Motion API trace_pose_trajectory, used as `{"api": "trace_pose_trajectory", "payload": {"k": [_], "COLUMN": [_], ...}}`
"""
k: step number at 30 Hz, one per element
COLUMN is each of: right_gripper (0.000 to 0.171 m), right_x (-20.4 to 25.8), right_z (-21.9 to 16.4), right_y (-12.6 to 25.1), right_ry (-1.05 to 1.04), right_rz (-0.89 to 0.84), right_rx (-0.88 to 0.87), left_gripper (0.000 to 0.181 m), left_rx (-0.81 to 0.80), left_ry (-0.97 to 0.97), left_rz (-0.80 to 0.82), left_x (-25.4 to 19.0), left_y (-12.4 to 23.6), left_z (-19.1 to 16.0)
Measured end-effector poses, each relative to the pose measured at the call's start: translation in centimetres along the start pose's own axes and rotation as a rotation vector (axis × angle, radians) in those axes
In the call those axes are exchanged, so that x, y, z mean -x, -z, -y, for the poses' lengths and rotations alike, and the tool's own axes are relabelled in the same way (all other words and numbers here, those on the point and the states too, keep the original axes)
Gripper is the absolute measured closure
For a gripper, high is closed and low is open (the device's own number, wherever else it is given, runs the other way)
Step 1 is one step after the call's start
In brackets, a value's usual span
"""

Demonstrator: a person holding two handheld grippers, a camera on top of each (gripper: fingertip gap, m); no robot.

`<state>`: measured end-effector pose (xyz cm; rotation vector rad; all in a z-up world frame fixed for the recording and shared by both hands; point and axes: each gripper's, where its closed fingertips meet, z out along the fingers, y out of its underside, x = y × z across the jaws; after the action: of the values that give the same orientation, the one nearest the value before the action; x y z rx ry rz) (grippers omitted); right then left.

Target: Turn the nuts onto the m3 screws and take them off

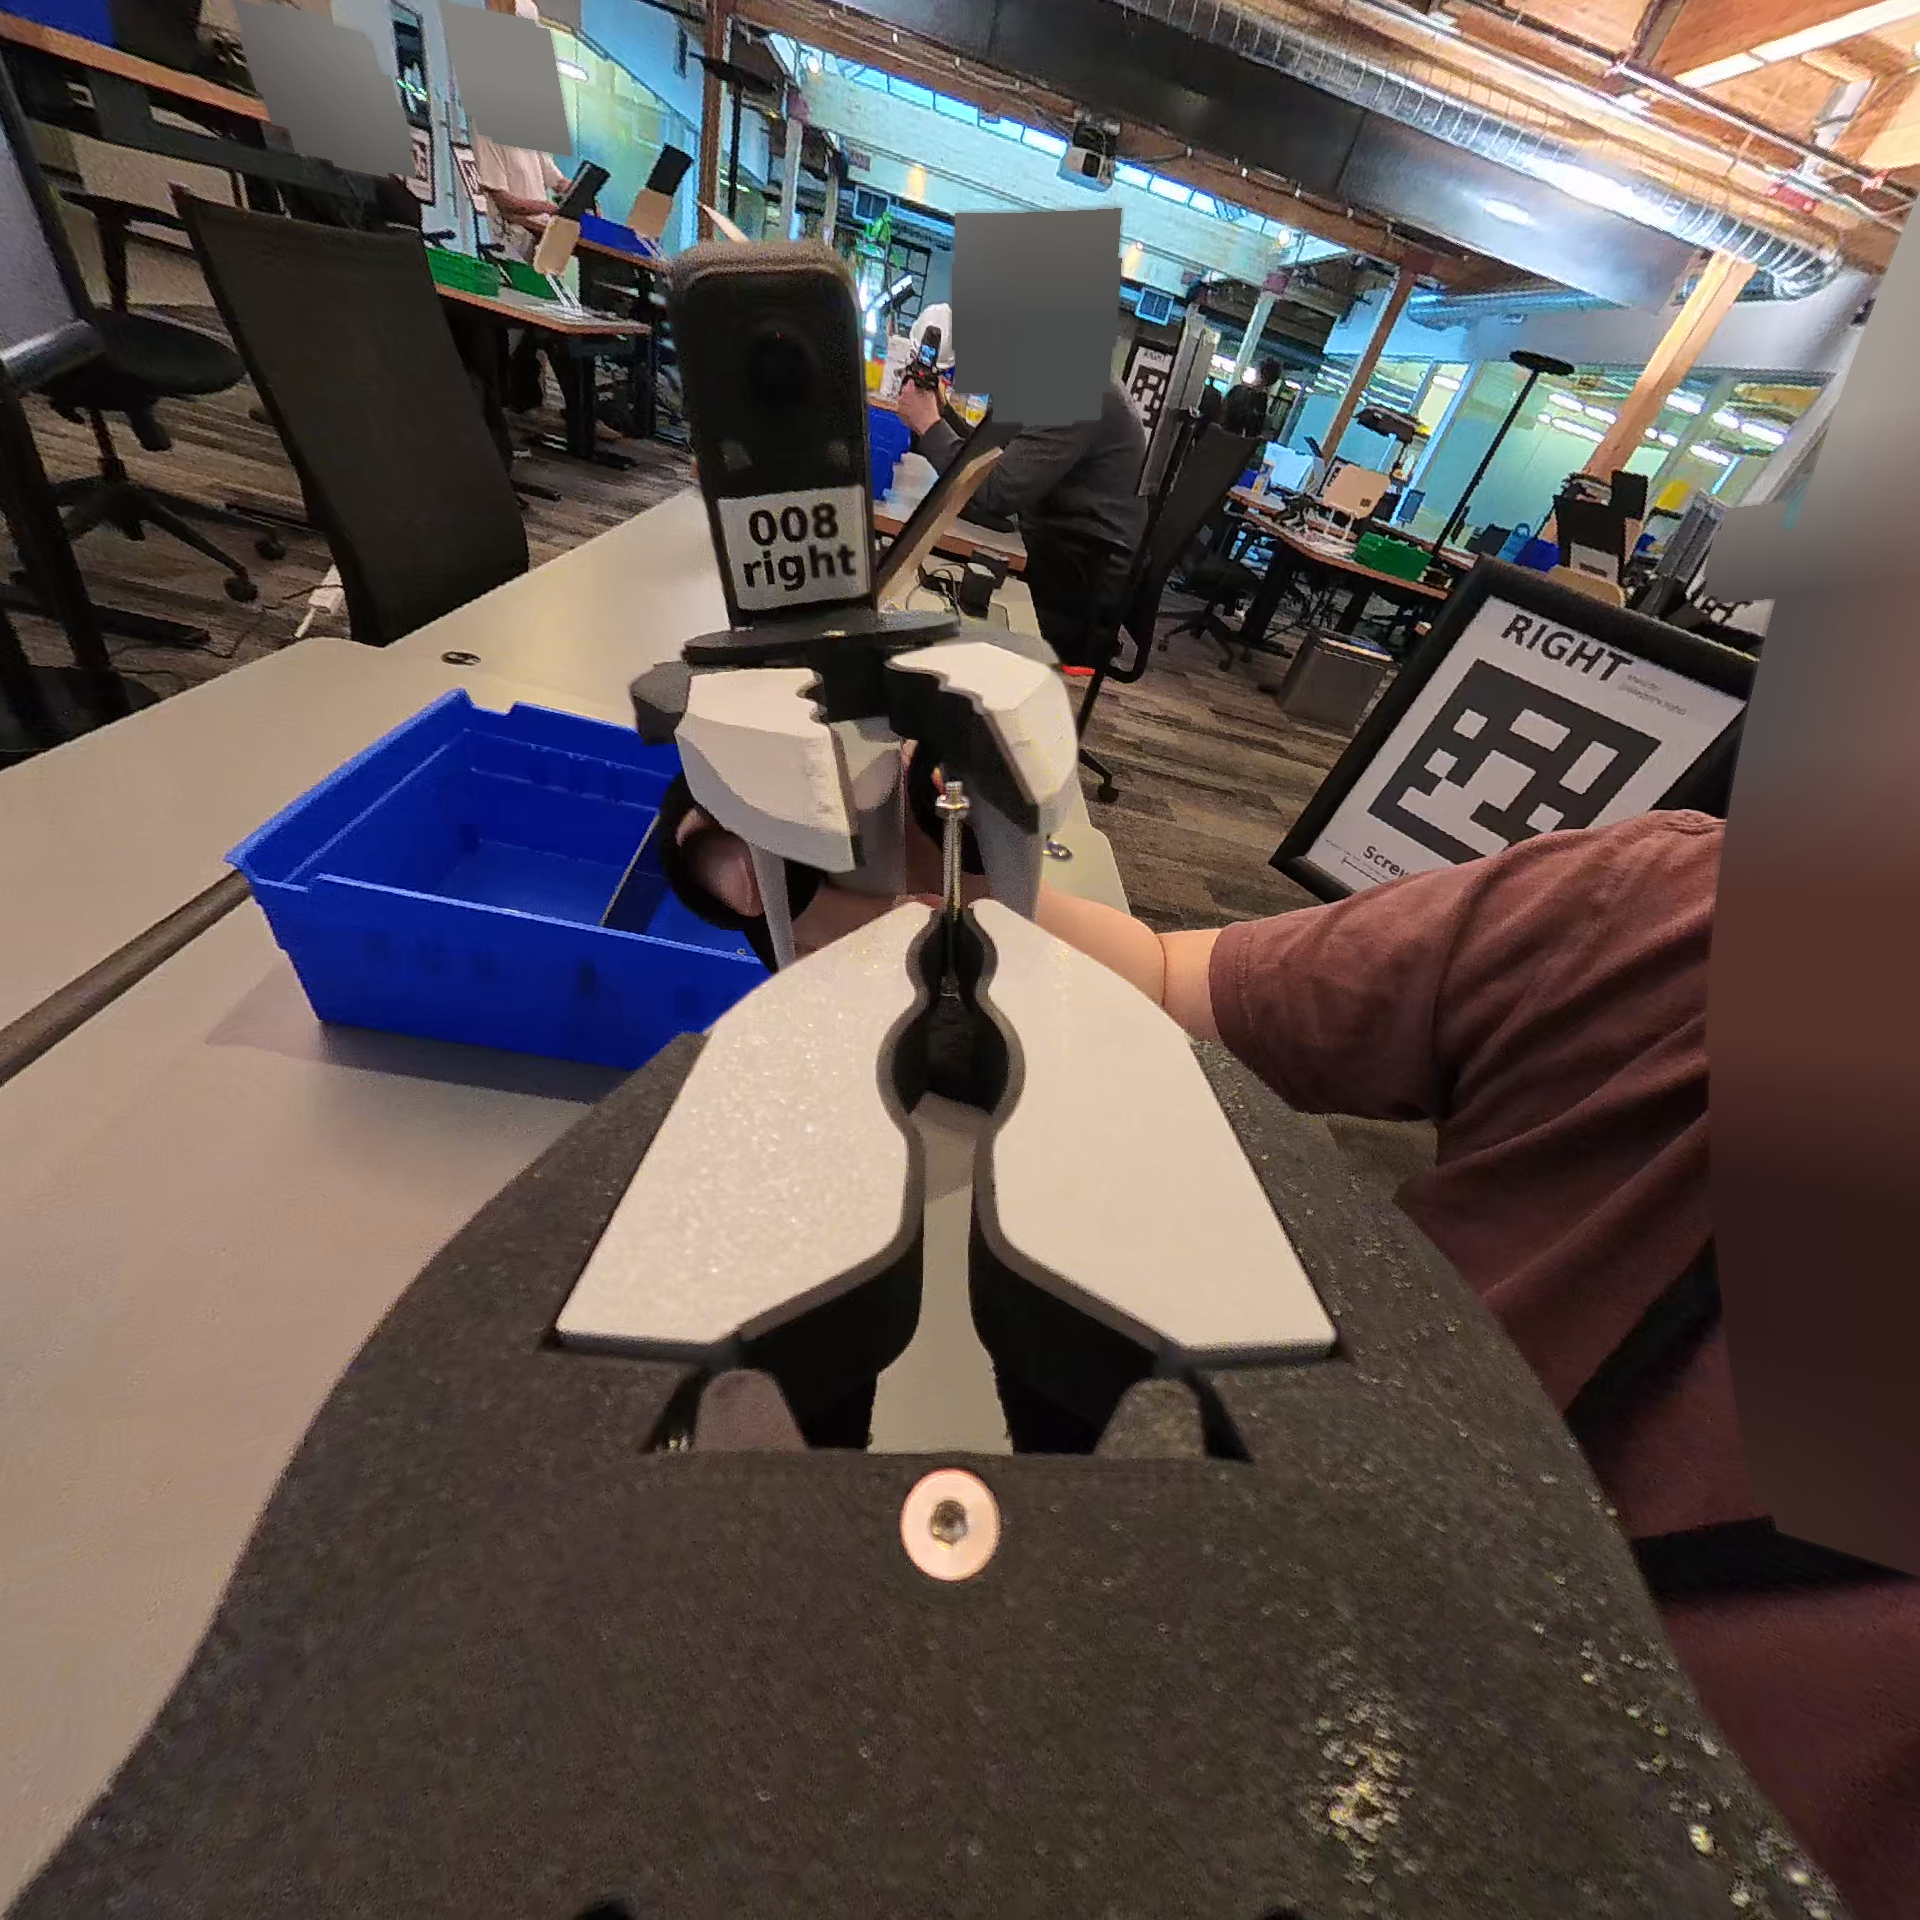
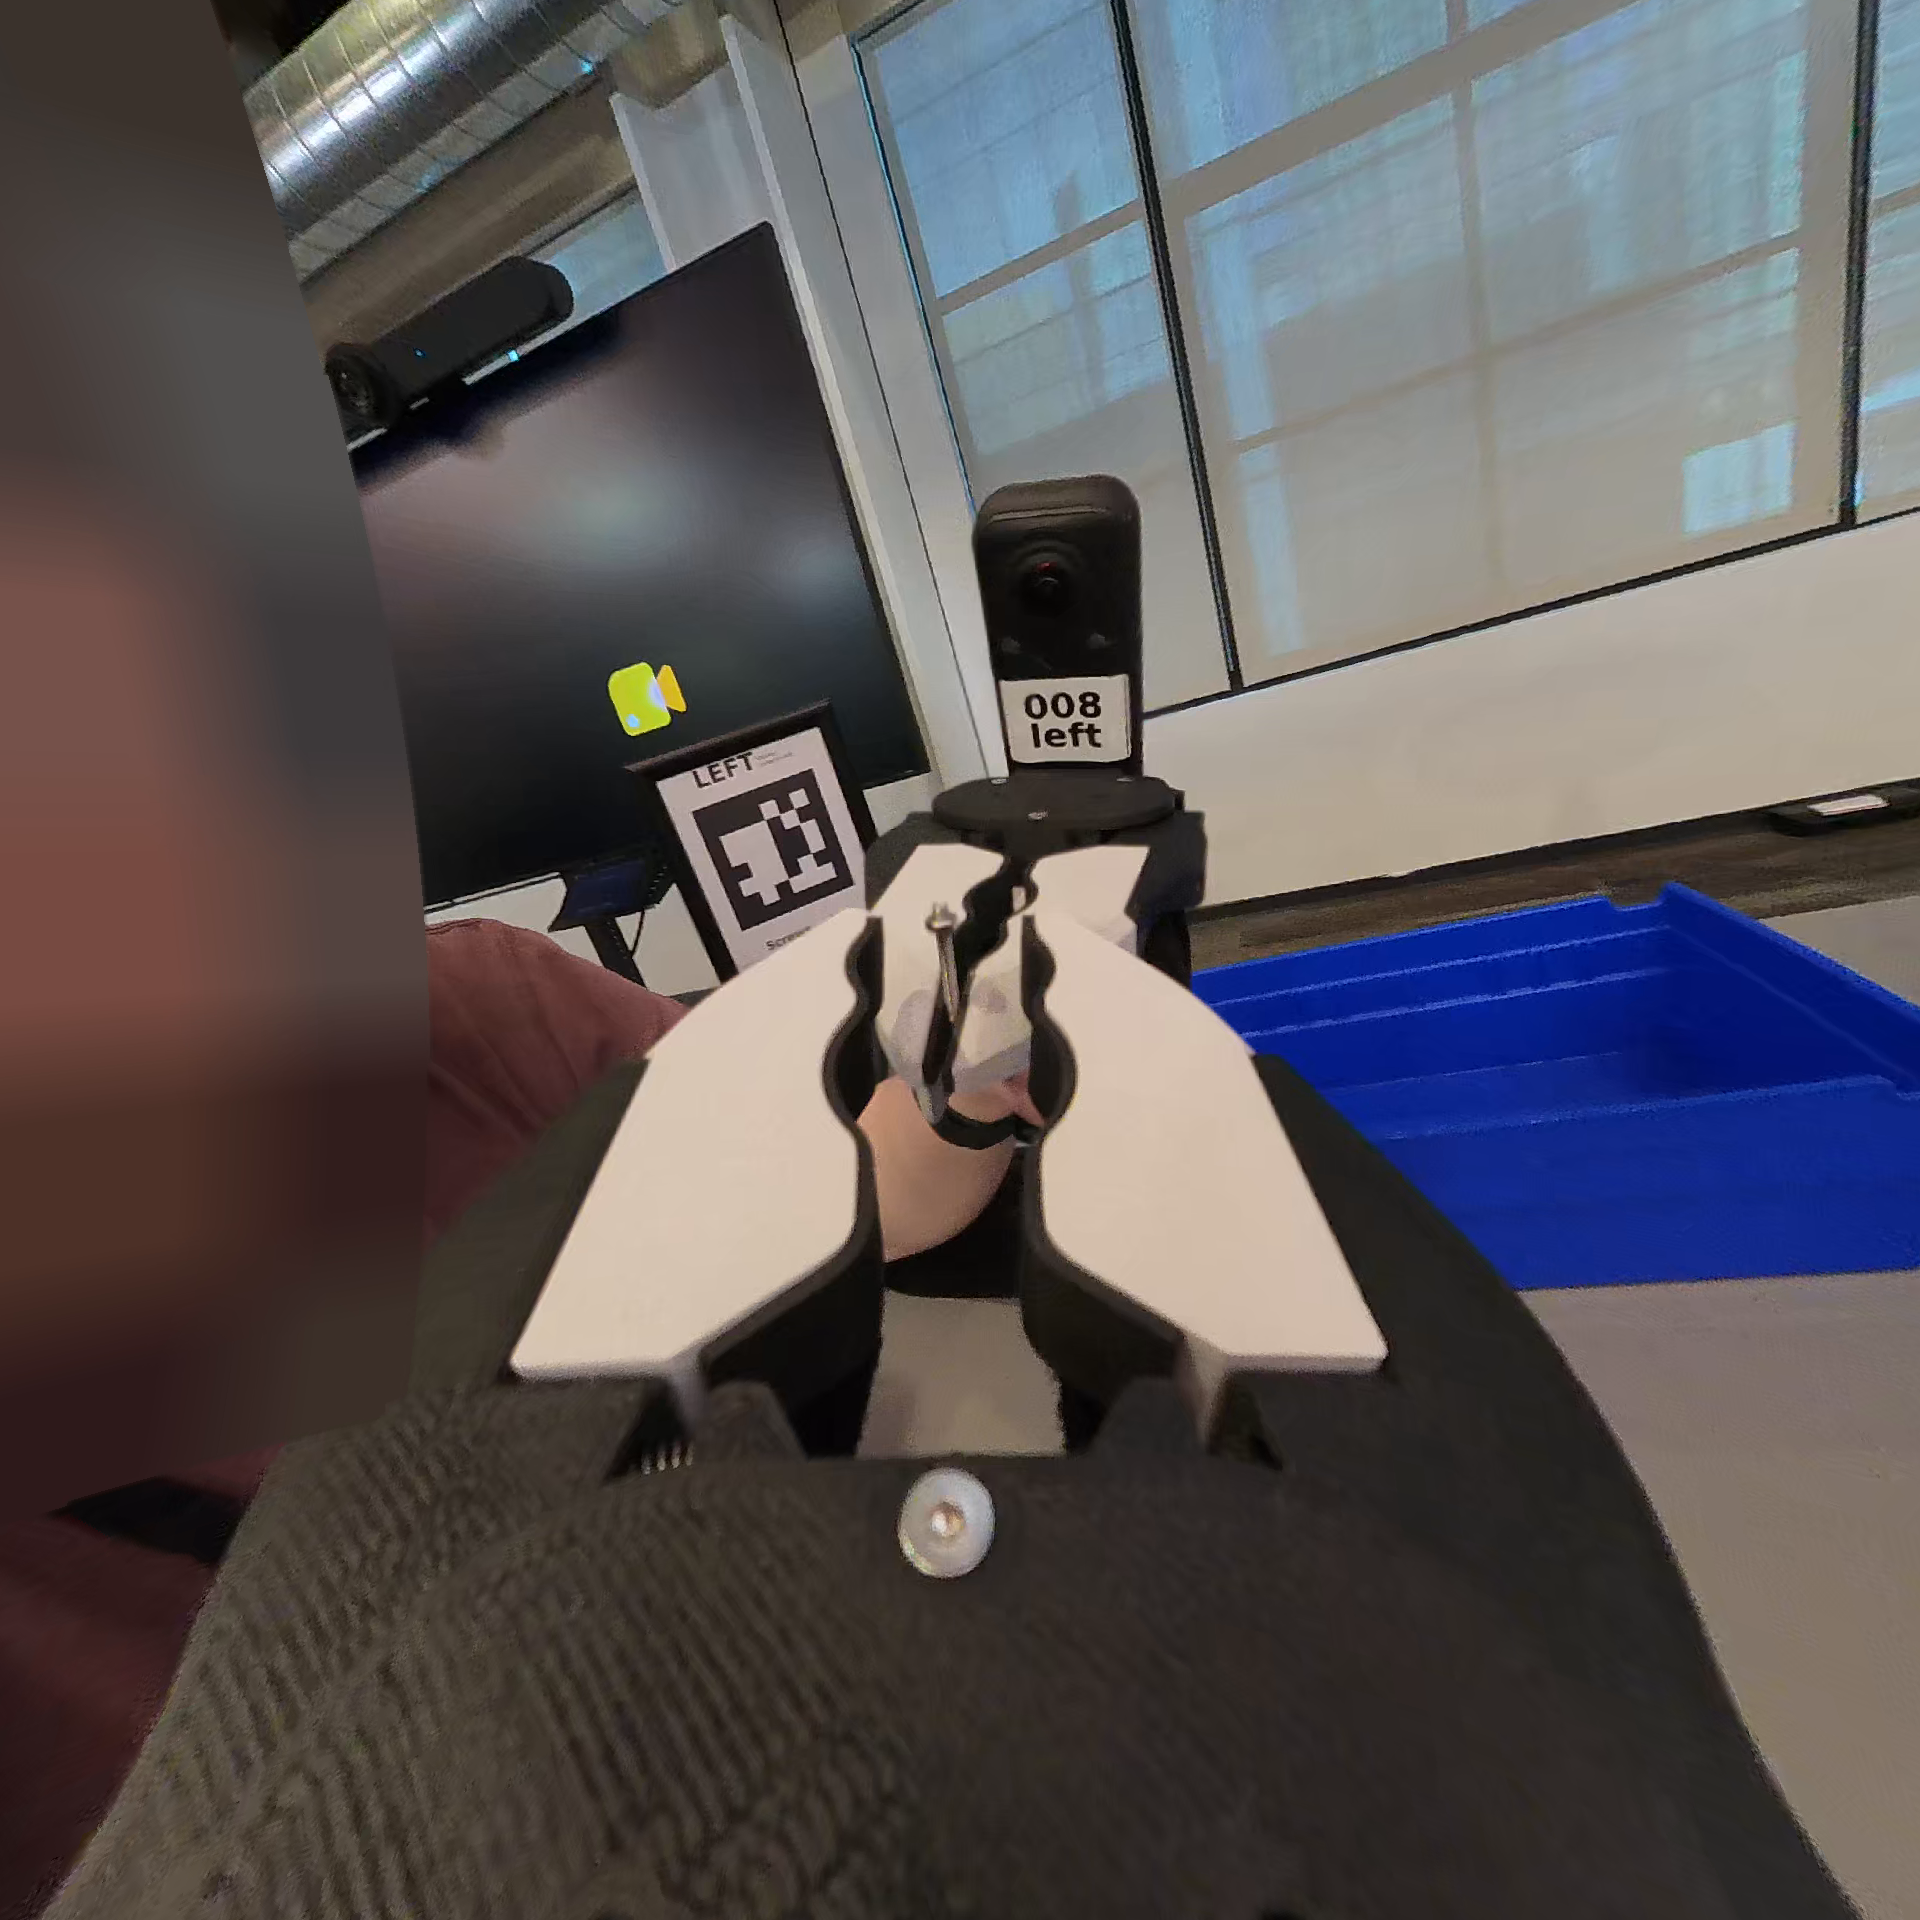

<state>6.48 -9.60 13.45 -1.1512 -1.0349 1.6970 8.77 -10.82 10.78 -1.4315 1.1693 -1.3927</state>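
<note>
A thin metal screw [image 1: 951, 868] stands out of my left gripper [image 1: 951, 920], which is shut on its lower part. A small nut [image 1: 951, 800] sits near the screw's free end. My right gripper [image 1: 883, 774] faces the left one, with its jaws apart on either side of the nut end. In the right wrist view the screw [image 2: 945, 987] and nut [image 2: 940, 916] lie in the gap of the right gripper [image 2: 948, 925], and neither pad clearly touches them. The left gripper [image 2: 956, 1034] shows just beyond.
A blue plastic bin [image 1: 499, 914] stands on the grey table [image 1: 208, 1247] beside the grippers; it also shows in the right wrist view [image 2: 1558, 1091]. A person's maroon sleeve [image 1: 1455, 997] is at the right. Framed marker boards [image 1: 1507, 769] [image 2: 779, 852] stand behind. Only a small space, under 4 cm, lies between the two pairs of fingers.
</note>
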Motion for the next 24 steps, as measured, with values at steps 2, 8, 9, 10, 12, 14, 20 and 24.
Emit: {"api": "trace_pose_trajectory", "payload": {"k": [2, 8, 9, 10, 12, 14, 20, 24], "right_gripper": [0.147, 0.158, 0.157, 0.156, 0.151, 0.148, 0.155, 0.150], "right_x": [-0.2, -1.2, -0.7, -0.2, 0.2, 0.0, -1.3, 0.1], "right_z": [-0.2, 0.6, 0.7, 0.8, 0.4, -0.2, 0.4, 0.3], "right_y": [-0.2, 1.2, 1.1, 0.9, 0.2, -0.2, 1.0, 0.4], "right_ry": [0.002, -0.032, -0.042, -0.047, -0.023, 0.010, -0.031, -0.022], "right_rz": [-0.023, -0.029, 0.001, 0.027, 0.012, -0.025, -0.045, 0.006], "right_rx": [0.007, -0.026, -0.032, -0.032, -0.012, 0.021, -0.016, 0.000], "left_gripper": [0.179, 0.180, 0.179, 0.179, 0.180, 0.179, 0.180, 0.180], "left_rx": [0.011, -0.020, -0.018, -0.010, -0.006, -0.002, -0.024, -0.003], "left_ry": [-0.006, 0.004, -0.002, -0.005, 0.000, 0.001, 0.012, 0.009], "left_rz": [-0.007, 0.006, 0.017, 0.019, 0.006, -0.004, -0.002, -0.002], "left_x": [-0.2, 0.1, 0.2, 0.3, 0.1, -0.1, 0.0, 0.0], "left_y": [-0.3, 0.3, 0.4, 0.3, 0.0, -0.2, 0.3, 0.0], "left_z": [-0.2, 0.4, 0.4, 0.2, 0.1, 0.0, 0.5, 0.1]}}
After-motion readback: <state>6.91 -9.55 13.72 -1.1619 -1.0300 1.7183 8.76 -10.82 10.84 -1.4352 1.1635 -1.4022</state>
